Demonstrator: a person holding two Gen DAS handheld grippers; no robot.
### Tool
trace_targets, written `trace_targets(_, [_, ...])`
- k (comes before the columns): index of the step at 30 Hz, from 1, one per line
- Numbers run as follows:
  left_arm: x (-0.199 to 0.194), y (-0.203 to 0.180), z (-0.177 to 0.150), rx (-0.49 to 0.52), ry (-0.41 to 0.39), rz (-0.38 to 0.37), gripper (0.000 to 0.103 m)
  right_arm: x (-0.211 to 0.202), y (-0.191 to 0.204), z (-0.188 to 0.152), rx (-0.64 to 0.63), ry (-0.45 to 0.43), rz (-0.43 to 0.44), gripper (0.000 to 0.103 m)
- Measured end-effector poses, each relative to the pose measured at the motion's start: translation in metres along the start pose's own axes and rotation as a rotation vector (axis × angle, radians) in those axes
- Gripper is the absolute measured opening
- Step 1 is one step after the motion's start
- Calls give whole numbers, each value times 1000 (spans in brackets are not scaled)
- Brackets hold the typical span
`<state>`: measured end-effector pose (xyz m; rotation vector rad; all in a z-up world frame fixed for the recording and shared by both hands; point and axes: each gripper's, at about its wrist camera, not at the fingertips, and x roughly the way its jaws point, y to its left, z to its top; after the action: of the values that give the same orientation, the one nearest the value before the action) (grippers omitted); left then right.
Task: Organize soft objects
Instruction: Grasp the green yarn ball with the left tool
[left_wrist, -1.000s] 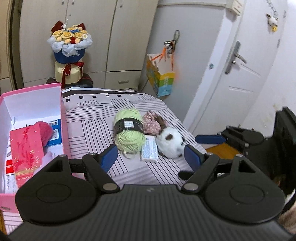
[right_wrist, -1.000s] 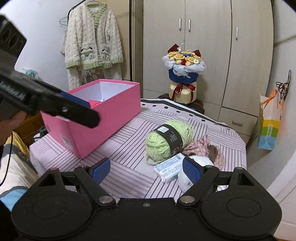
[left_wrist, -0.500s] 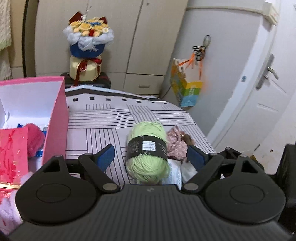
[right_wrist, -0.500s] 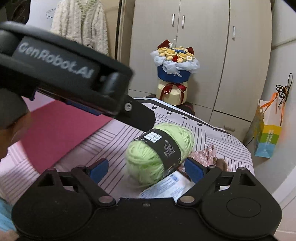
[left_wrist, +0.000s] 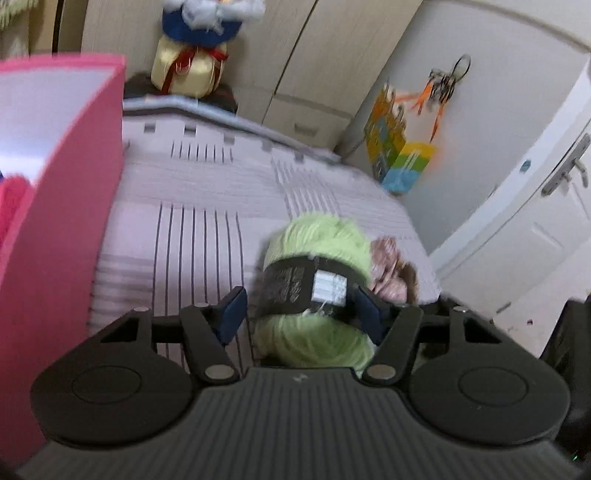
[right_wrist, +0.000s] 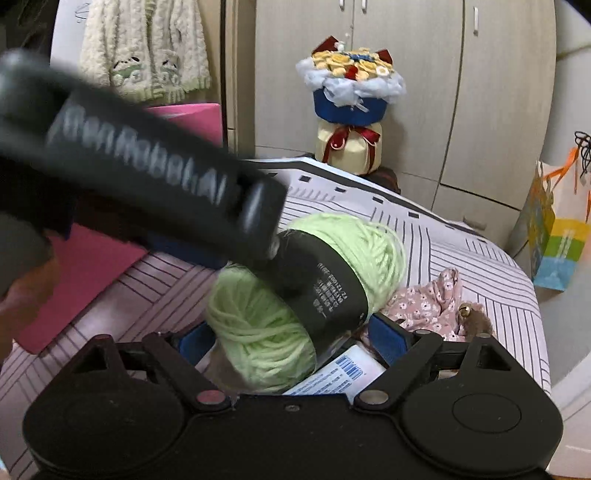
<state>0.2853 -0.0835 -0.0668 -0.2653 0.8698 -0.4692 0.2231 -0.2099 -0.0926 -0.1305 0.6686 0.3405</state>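
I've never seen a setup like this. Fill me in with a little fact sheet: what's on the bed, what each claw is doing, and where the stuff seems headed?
Surface: striped bed cover
Main item: green yarn ball with a dark paper band, lying on the cover
Left gripper: open, fingers on either side of the yarn band, not yet clamped
Right gripper: open, low over the yarn and a white packet
Beside the yarn: pink floral cloth
Likely destination: pink box, at the left of the bed
Background: flower bouquet, colourful paper bag
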Motion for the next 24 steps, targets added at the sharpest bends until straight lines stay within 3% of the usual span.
trace_targets(5, [4, 8, -2, -28, -4, -60, 53, 4, 0, -4, -6, -24, -5, 91])
trace_targets(10, [1, 7, -8, 2, -28, -91, 47, -1, 6, -12, -13, -76, -23, 81])
trace_targets(16, [-18, -6, -13, 53, -20, -102, 47, -22, 11, -14, 52, -100, -6, 76])
trace_targets(24, [-55, -20, -31, 105, -15, -122, 48, -60, 39, -14, 3, -117, -69, 76])
